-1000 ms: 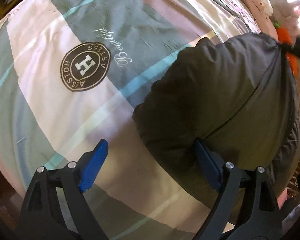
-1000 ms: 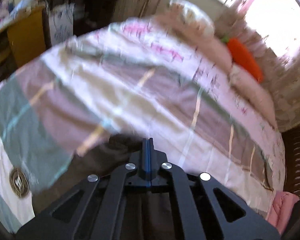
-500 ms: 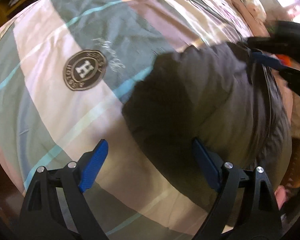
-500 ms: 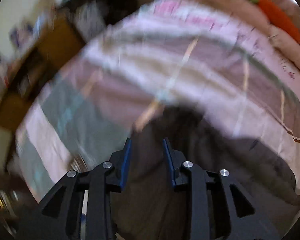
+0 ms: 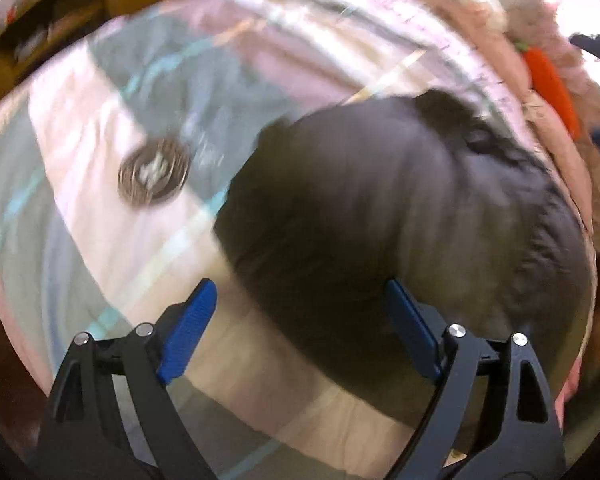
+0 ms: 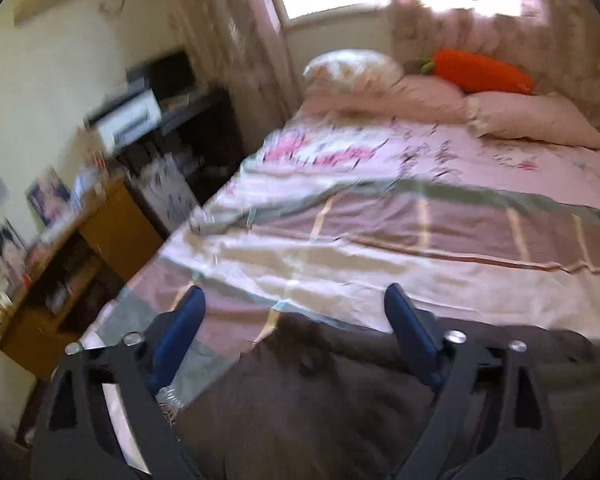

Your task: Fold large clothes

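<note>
A dark grey garment (image 5: 400, 208) lies in a rounded, folded heap on the striped bedspread (image 5: 100, 128); it also fills the bottom of the right wrist view (image 6: 340, 392). My left gripper (image 5: 300, 312) is open and empty above the garment's near left edge. My right gripper (image 6: 296, 320) is open and empty above the garment's far edge. Part of the right gripper (image 5: 596, 52) shows at the far right of the left wrist view.
A round logo (image 5: 154, 172) is printed on the bedspread left of the garment. Pink pillows (image 6: 532, 116) and an orange carrot cushion (image 6: 480, 68) lie at the bed's head. A wooden desk (image 6: 80, 248) and dark shelves (image 6: 172, 120) stand along the left side.
My right gripper was shut on the garment's far edge, then opened and let it drop, and has lifted to face the bed's head. The garment has settled flatter. My left gripper stayed open.
</note>
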Available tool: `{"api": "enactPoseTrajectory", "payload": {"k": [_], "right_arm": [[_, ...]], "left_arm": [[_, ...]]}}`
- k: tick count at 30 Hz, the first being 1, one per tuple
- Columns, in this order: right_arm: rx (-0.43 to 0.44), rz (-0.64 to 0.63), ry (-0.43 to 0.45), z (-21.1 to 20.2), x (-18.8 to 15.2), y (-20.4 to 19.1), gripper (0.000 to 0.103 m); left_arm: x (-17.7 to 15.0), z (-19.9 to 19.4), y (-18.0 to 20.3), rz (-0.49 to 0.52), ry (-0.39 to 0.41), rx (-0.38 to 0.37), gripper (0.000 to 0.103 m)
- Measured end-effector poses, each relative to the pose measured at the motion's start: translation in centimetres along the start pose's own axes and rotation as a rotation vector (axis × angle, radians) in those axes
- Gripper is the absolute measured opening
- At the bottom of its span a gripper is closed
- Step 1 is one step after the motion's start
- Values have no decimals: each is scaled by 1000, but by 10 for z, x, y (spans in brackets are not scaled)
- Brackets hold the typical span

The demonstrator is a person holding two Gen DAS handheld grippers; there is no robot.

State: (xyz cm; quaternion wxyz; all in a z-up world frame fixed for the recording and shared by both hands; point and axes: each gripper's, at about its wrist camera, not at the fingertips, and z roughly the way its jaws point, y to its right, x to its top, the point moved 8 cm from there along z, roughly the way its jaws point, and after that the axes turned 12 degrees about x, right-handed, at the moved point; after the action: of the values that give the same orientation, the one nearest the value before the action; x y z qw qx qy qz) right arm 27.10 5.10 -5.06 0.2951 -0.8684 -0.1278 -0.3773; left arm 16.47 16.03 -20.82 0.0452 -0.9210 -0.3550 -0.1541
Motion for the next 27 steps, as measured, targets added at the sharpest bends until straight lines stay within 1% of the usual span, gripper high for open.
{"api": "enactPoseTrajectory", "payload": {"k": [2,3,5,7,8,9,10,11,12,13,14,16,17,18,20,21,22,23,25,27], "right_arm": [[-27,49,38,-50,-13,28,91],[-40,102,65,-80,-27,50,91],[-72,188,81,-118,-56,88,91],[-169,256,82,-154,-93,128,85],[-206,285,84,-166,-107,144,80],[-231,334,89,-179,-125,162,72],[-248,386,103,-188,-142,177,68],[-264,423,105,-190,-152,187,60],[-270,470,89,-188,-163,197,50],[-254,487,77,-186,-169,200,47],[-243,475,65,-178,-167,199,45],[-234,397,60,-173,-159,184,45],[-215,363,59,-168,-153,173,45],[-204,323,42,-159,-149,162,45],[-246,256,-29,-139,-149,155,46],[-293,221,-83,-125,-154,158,46],[-310,217,-109,-117,-161,162,46],[-299,241,-129,-108,-170,170,47],[-270,274,-139,-101,-181,179,47],[-283,236,-164,-93,-186,179,47]], "left_arm": [[-1,-23,21,68,96,-9,88],[-3,-32,31,102,132,-13,88],[-12,-47,57,180,187,-42,89],[-24,-54,82,250,223,-66,89],[-32,-58,98,299,240,-78,89],[-38,-60,107,330,251,-86,89],[-42,-61,115,357,263,-96,89],[-46,-62,124,372,274,-111,89],[-46,-61,129,367,275,-121,89],[-46,-59,131,354,270,-132,89],[-43,-54,137,336,259,-151,88],[-38,-51,145,311,253,-182,88],[-35,-47,150,305,252,-203,88],[-33,-43,154,312,249,-208,88],[-33,-29,161,333,224,-188,89],[-33,-19,162,334,201,-172,90],[-33,-8,161,337,173,-149,93],[-34,7,160,340,139,-123,94],[-36,27,158,355,98,-100,99],[-40,40,157,363,62,-86,99]]}}
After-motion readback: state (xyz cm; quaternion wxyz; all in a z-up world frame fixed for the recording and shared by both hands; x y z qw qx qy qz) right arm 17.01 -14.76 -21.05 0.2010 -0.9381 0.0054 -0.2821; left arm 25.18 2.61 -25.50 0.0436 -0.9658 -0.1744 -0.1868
